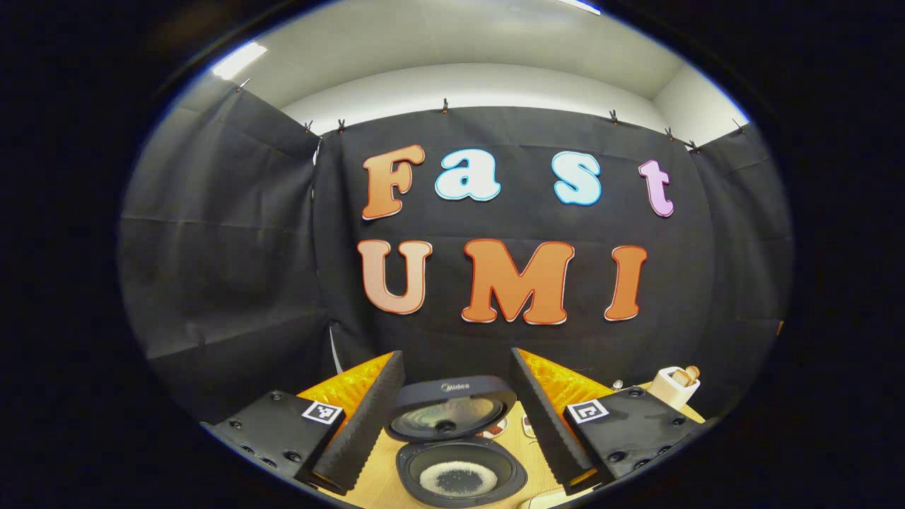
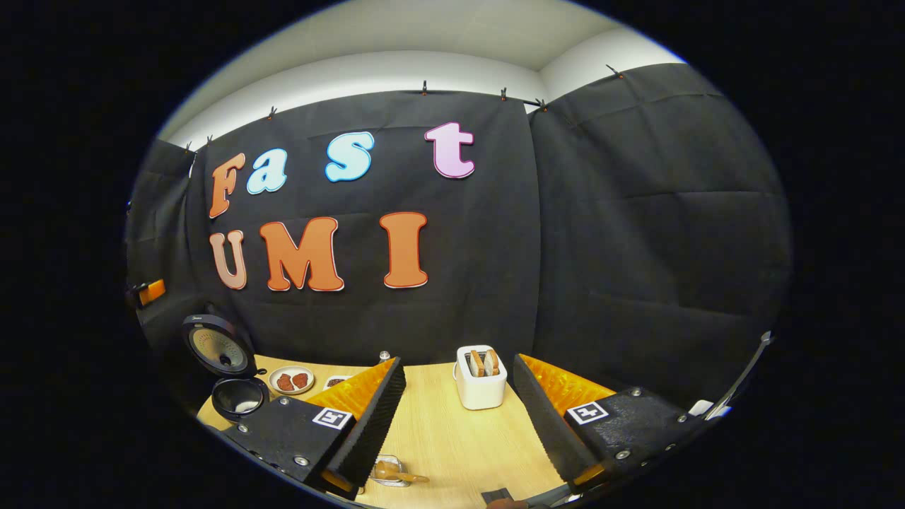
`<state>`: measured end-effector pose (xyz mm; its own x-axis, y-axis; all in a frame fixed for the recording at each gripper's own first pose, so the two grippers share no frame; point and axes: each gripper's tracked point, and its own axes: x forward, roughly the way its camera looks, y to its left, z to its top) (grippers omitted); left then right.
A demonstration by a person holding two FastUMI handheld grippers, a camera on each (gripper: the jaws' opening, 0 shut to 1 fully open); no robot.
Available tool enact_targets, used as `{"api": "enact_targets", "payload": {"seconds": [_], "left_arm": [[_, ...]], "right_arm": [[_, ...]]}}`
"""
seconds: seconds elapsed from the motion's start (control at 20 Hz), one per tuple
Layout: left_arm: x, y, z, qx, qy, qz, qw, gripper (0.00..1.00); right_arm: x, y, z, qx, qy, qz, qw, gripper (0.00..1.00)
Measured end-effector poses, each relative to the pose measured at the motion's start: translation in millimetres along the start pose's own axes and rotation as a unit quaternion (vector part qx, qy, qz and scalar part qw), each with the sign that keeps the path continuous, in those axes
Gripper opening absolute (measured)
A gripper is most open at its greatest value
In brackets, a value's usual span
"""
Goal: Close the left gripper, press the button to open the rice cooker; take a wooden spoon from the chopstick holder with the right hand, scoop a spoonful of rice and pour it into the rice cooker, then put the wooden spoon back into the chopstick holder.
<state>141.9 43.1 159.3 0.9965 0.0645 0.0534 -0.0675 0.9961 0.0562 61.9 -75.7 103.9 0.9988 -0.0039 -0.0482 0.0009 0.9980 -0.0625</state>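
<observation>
Both claws gape empty: left claw (image 1: 452,413) over the open rice cooker (image 1: 461,472) at the worktop's (image 2: 452,431) left edge, right claw (image 2: 458,424) above the wooden spoon (image 2: 397,474); we risk spilling rice if it tilts.

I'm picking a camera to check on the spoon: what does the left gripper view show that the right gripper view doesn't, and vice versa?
Left gripper view: a close look into the open rice cooker, with rice ringing the pot floor. Right gripper view: the wooden spoon in a clear holder, near the open right gripper. Both: the cooker with its lid up, the toaster and the table.
</observation>
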Motion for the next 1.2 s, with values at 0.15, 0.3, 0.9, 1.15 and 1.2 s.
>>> {"api": "enact_targets", "payload": {"seconds": [0.15, 0.3, 0.9, 1.15, 1.2], "left_arm": [[43, -12, 16, -0.004, -0.008, -0.014, 1.000, 1.00], [84, -9, 13, 0.009, 0.002, -0.011, 1.000, 1.00], [165, 14, -127, -0.015, 0.150, 0.016, 0.988, 0.99], [147, 7, -147, -0.012, 0.168, 0.014, 0.986, 0.99], [141, 6, -149, -0.014, 0.166, 0.013, 0.986, 1.00]], "right_arm": [[-7, -1, 1, -0.004, -0.002, 0.000, 1.000, 0.95], [-11, -2, 2, -0.003, -0.004, 0.000, 1.000, 0.95], [-19, -6, -21, 0.009, 0.029, -0.009, 1.000, 0.95], [-23, -1, -25, 0.027, 0.034, 0.000, 0.999, 0.95], [-23, 0, -26, 0.028, 0.033, 0.002, 0.999, 0.95]]}}
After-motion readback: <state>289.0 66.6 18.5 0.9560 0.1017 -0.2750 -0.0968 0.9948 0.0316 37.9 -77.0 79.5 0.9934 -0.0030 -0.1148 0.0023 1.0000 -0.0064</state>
